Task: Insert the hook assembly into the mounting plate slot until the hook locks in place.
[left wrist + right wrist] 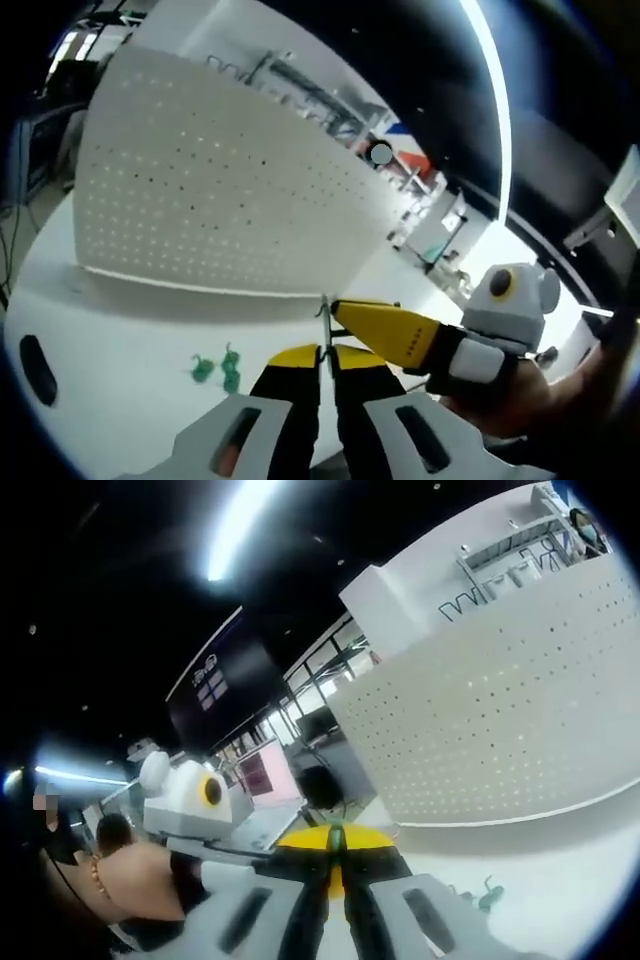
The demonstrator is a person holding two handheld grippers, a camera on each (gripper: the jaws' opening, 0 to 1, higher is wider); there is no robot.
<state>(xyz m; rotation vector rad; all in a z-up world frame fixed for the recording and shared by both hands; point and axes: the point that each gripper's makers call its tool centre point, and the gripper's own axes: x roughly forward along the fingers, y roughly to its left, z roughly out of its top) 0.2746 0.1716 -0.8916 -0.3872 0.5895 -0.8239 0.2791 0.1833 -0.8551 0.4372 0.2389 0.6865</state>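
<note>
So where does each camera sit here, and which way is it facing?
Left gripper view: rides the left gripper, facing the pegboard; the right gripper and a hand enter from the right.
Right gripper view: rides the right gripper, pegboard to its right; a hand shows at left.
Shared: pegboard, white table, green hooks.

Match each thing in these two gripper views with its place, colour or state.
Things:
1. pegboard
2. small hooks
3. left gripper
4. right gripper

Descriptions:
A. green, lying on the white table
B. white, standing upright, full of holes
C. enters the left gripper view from the right
D. jaws shut on a thin metal piece

Pairs: 1-B, 2-A, 3-D, 4-C
</note>
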